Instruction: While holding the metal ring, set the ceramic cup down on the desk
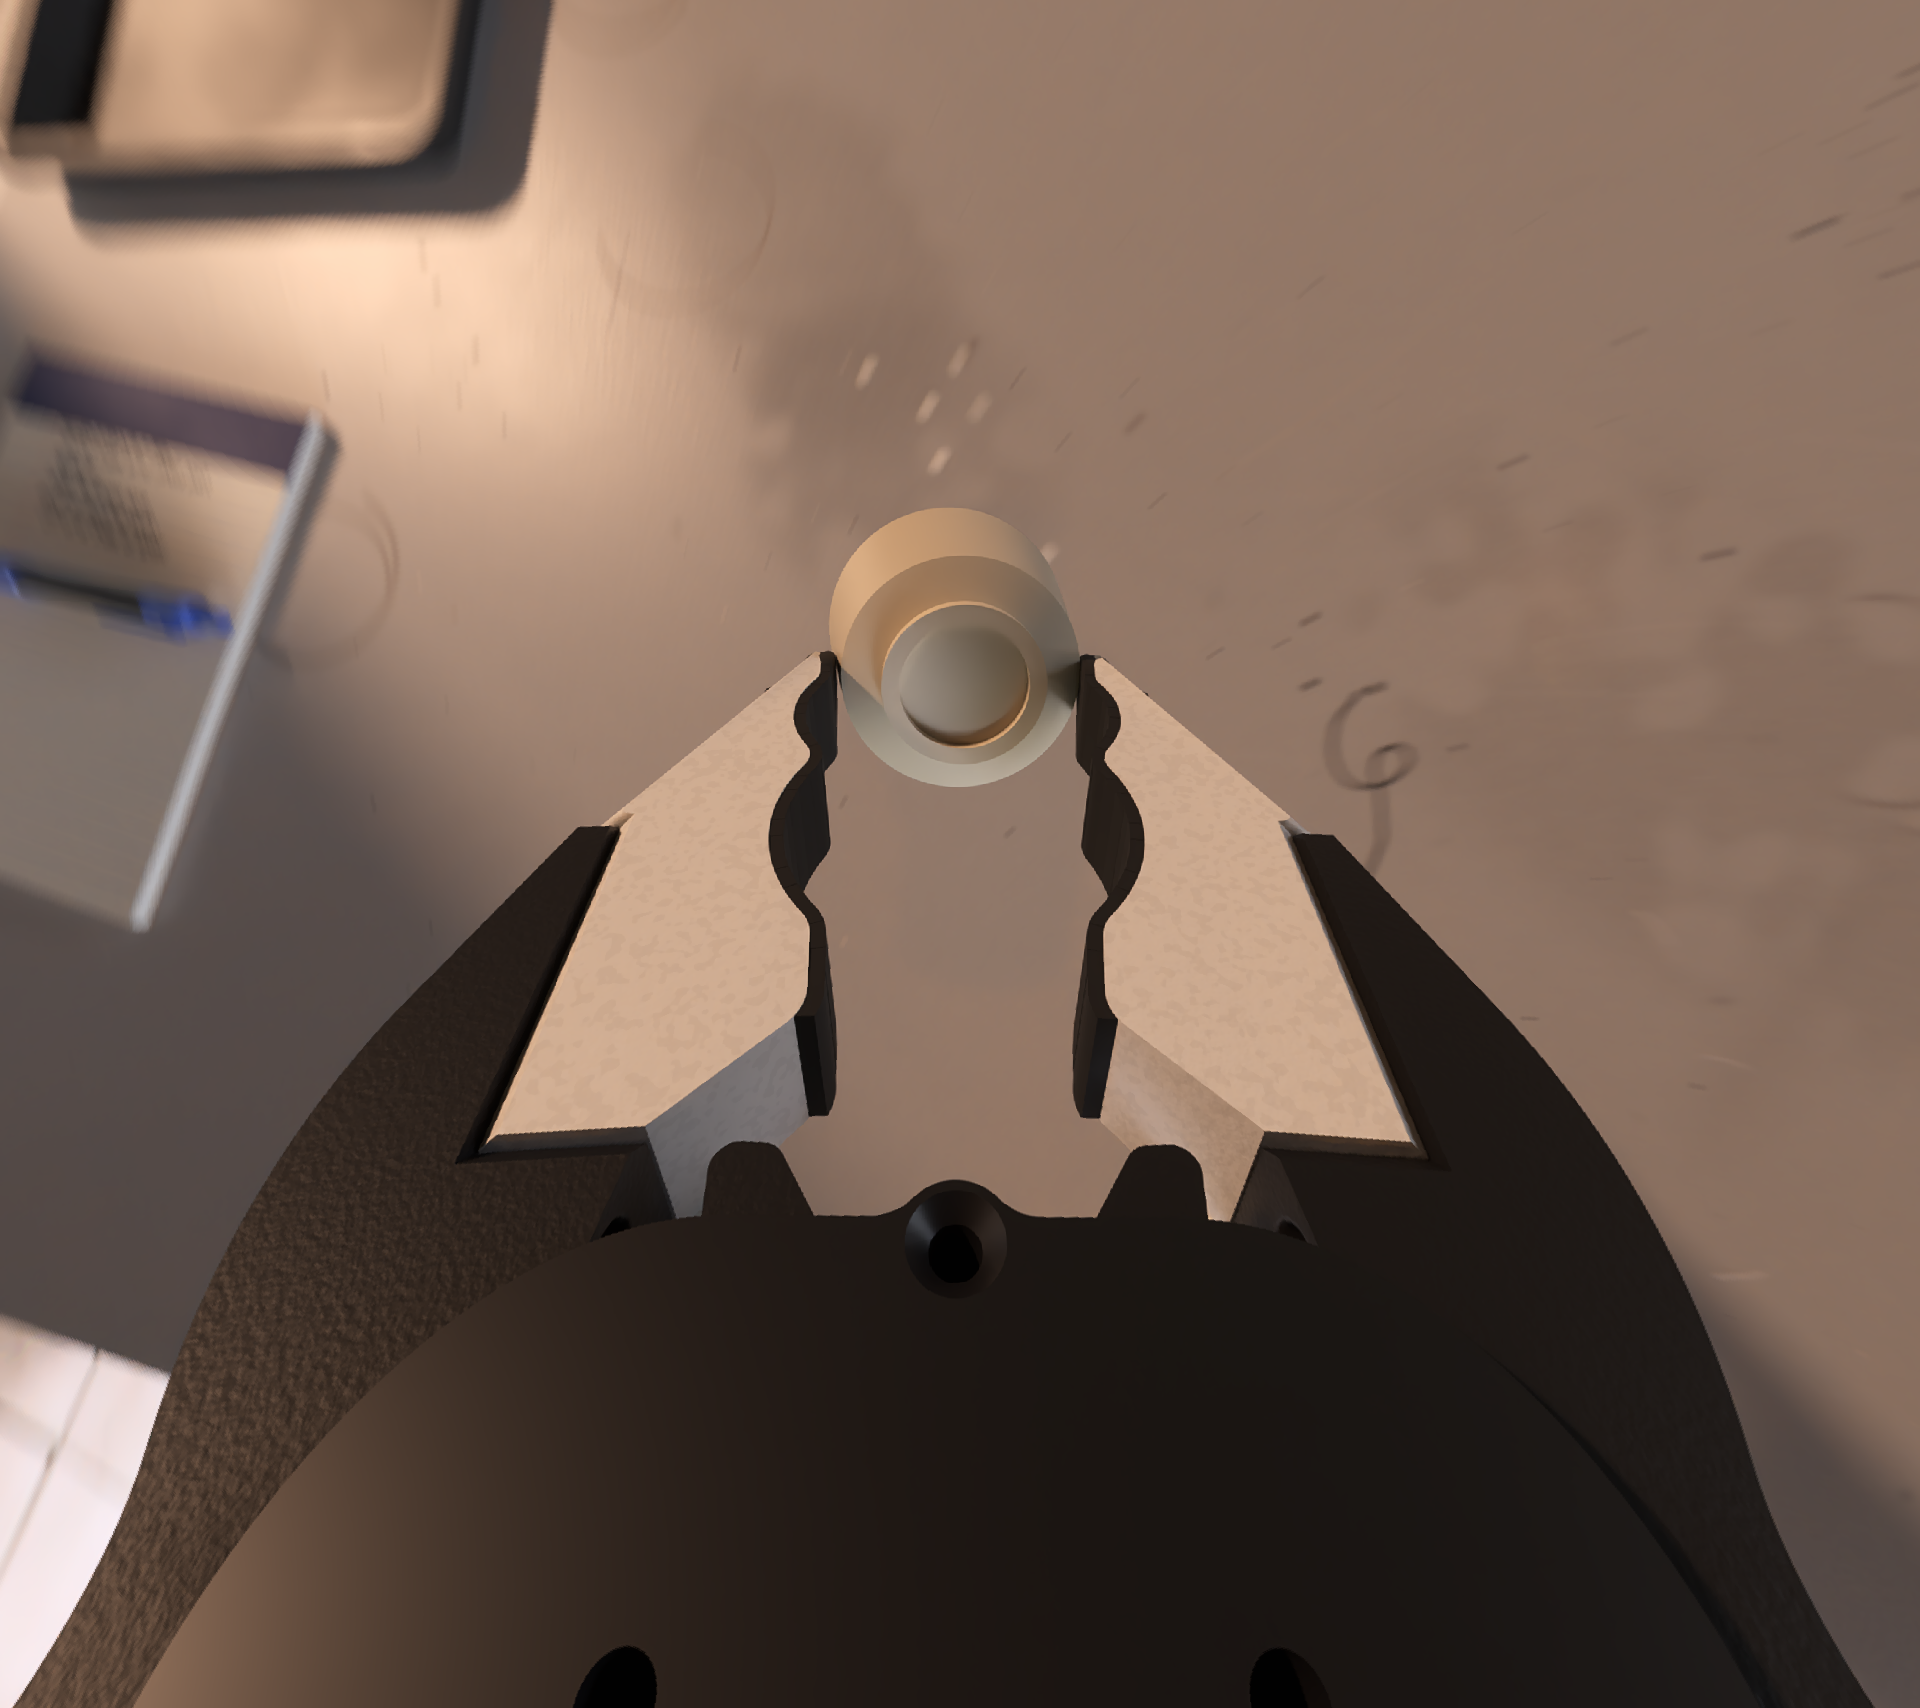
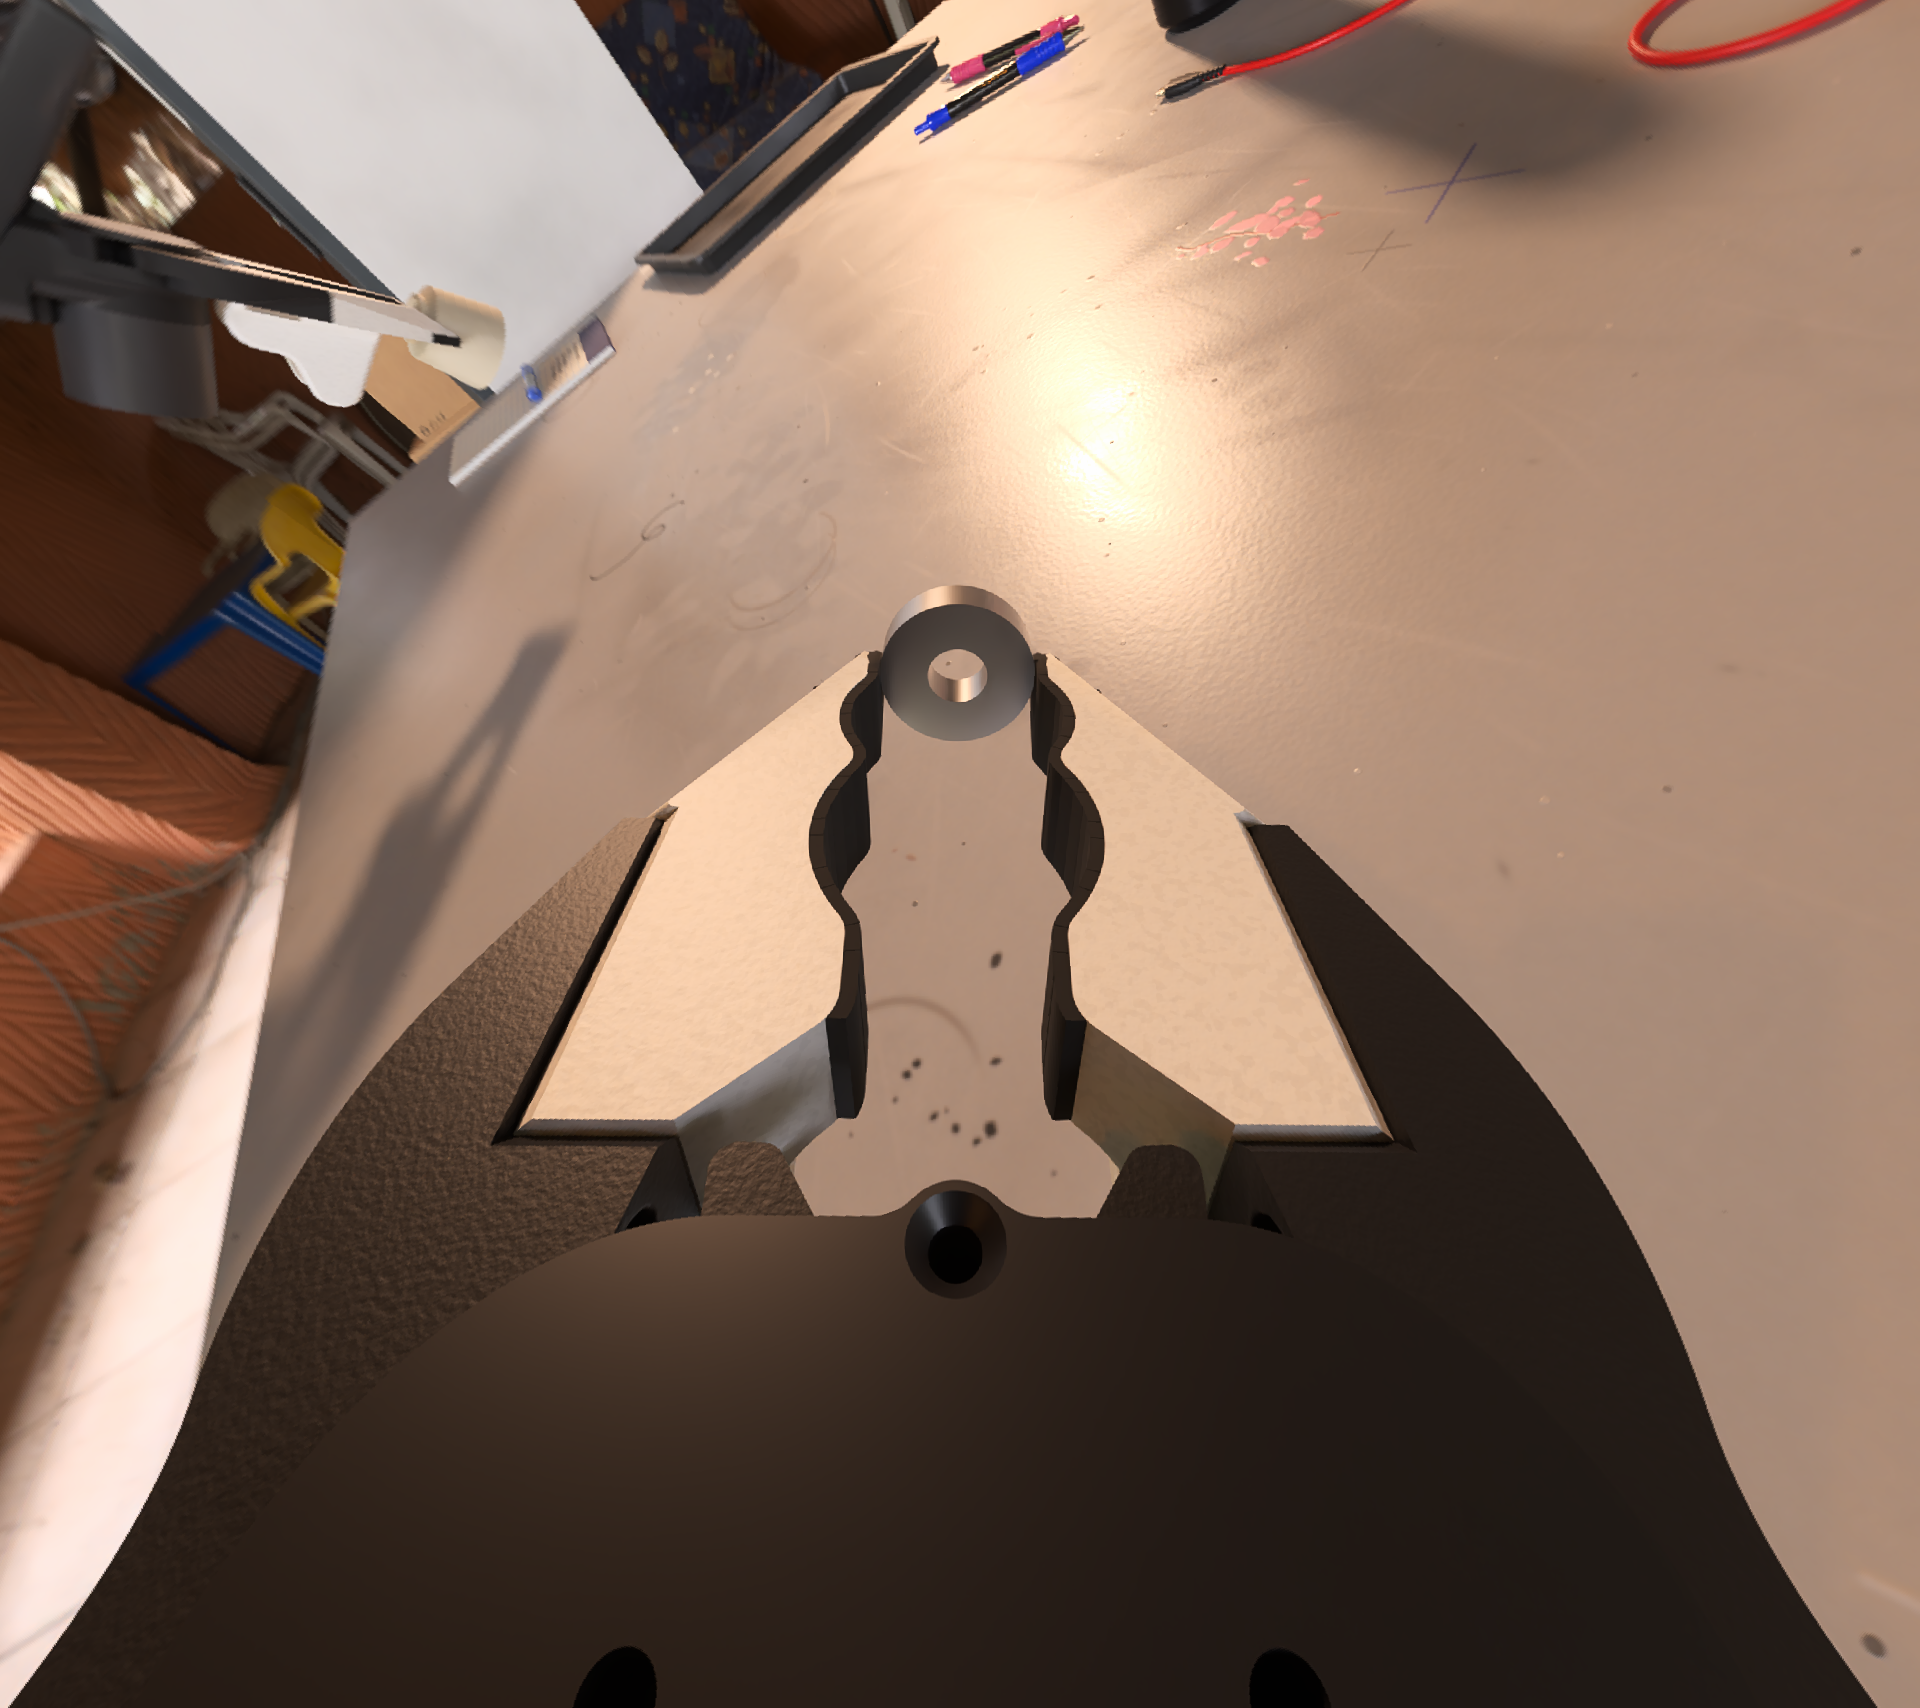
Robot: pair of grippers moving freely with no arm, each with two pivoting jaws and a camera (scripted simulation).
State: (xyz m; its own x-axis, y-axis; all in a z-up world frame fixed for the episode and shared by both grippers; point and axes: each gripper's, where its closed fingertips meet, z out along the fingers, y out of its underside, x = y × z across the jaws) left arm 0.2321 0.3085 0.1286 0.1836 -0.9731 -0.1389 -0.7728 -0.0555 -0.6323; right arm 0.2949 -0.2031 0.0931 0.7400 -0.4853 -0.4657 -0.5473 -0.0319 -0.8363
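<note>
The left tool [image 1: 954, 682] pinches the ceramic cup [image 1: 951, 650] at its fingertips, above the tabletop [image 1: 1351, 204] near its left edge. The right tool [image 2: 954, 682] pinches the metal ring [image 2: 956, 666] over mid-tabletop.

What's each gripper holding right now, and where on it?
Left gripper pinches the cup by its sides near the base. Right gripper clamps the ring across its outer edge.
</note>
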